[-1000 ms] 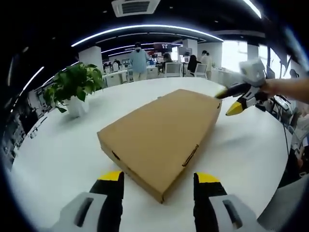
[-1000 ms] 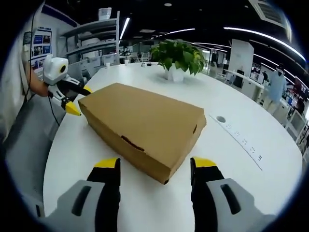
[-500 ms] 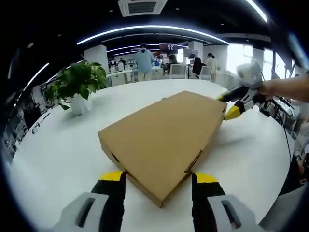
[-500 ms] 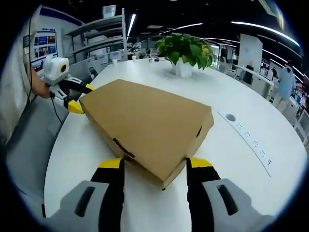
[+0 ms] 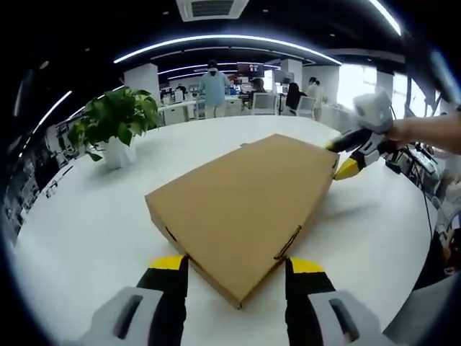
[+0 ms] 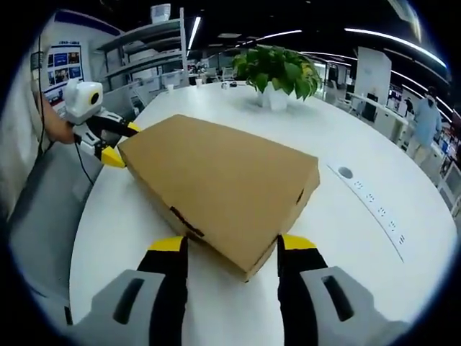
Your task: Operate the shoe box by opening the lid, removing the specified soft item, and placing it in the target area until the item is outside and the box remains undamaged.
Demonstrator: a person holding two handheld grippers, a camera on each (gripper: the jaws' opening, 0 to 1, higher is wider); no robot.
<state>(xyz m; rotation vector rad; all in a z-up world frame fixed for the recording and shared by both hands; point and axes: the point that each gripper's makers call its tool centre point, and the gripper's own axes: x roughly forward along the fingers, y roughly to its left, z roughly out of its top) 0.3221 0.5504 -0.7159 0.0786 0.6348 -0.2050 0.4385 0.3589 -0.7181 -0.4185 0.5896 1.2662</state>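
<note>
shoe box point(image 5: 245, 205) closed on the tabletop point(image 5: 94, 223), lid not yet lifted. left gripper point(image 5: 234, 270) and right gripper point(image 6: 232, 249), jaws spread, each straddle an opposite corner; opening, removal and placing remain.

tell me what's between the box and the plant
Only bare white table: in the left gripper view nothing lies between the box and the plant.
</note>
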